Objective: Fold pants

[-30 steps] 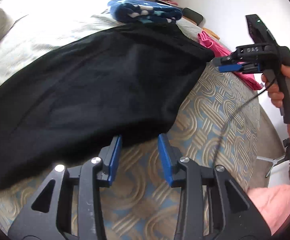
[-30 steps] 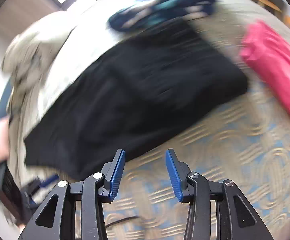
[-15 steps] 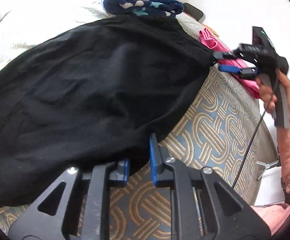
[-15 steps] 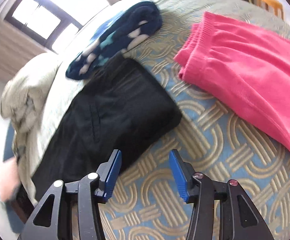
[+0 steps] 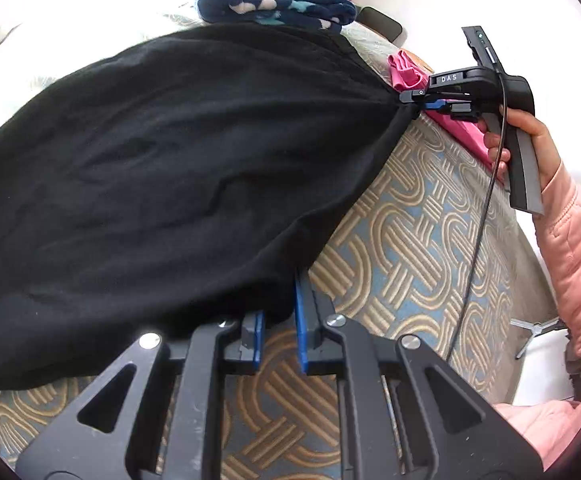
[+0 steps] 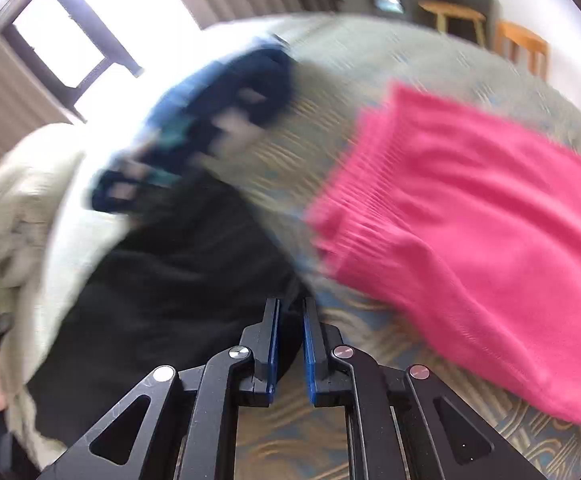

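Black pants (image 5: 170,160) lie spread over the patterned bed cover (image 5: 410,260). My left gripper (image 5: 280,304) is shut on their near edge, with dark cloth pinched between the blue pads. My right gripper (image 5: 412,100), held in a hand (image 5: 526,136), grips the far right corner, and the cloth runs taut to it. In the blurred right wrist view the right gripper (image 6: 290,320) has its jaws closing tight on the black pants (image 6: 170,280), with cloth between the pads.
Pink pants (image 6: 470,220) lie just right of the black ones. A folded blue patterned blanket (image 5: 274,4) sits beyond them. Beige bedding (image 6: 22,200) is bunched at the left. A cable (image 5: 486,208) hangs from the right gripper, and wooden stools (image 6: 454,12) stand past the bed.
My left gripper closed on the near edge of the pants. The right gripper moved in to the far corner and closed on it, and the cloth now pulls taut toward it.
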`<act>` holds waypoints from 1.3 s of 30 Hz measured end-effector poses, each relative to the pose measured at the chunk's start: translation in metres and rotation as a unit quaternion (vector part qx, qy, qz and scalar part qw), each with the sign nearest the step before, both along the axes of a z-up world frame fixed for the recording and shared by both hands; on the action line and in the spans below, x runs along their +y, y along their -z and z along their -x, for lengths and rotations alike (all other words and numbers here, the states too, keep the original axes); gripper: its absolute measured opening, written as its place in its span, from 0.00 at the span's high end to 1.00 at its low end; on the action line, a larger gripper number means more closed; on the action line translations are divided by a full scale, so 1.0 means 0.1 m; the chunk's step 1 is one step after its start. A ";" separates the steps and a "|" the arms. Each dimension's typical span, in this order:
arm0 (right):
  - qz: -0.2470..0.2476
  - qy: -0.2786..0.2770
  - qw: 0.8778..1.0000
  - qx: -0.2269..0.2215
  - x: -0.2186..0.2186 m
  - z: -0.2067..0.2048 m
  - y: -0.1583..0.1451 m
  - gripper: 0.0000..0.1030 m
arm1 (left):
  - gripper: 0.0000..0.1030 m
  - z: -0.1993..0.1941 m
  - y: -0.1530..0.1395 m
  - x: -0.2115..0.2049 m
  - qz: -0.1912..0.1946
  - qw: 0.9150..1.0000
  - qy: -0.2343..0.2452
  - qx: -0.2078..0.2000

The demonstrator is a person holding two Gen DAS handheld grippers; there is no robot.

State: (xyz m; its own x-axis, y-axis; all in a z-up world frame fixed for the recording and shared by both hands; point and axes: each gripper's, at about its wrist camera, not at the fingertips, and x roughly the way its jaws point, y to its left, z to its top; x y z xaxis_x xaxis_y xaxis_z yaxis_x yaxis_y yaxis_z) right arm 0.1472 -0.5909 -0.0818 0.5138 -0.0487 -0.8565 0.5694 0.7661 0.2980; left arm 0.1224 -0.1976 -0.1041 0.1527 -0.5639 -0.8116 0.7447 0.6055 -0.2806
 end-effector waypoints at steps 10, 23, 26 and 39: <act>0.094 -0.101 0.990 -0.003 0.16 -0.16 -0.65 0.42 | 0.86 0.08 -0.01 -0.03 -0.011 1.000 0.006 -0.014; 0.057 -0.130 0.990 0.020 0.17 -1.50 -0.20 0.78 | 0.86 0.04 0.01 -0.11 -0.017 1.000 0.007 -0.005; 0.087 -0.087 0.992 0.015 0.06 -1.59 -0.19 0.79 | 0.86 0.10 0.03 -0.13 -0.019 1.000 0.020 -0.008; 0.072 -0.141 0.987 0.041 0.14 -0.73 -0.33 0.36 | 0.82 -0.11 -0.04 0.03 0.027 0.998 -0.014 0.047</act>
State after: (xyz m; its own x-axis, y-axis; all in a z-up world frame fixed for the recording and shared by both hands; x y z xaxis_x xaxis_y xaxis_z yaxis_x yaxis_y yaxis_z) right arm 0.2198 -0.5769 -0.0484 0.4541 -0.0385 -0.8901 0.3460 0.9283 0.1364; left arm 0.1339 -0.1949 -0.1004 0.0938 -0.6036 -0.7917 0.6962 0.6083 -0.3813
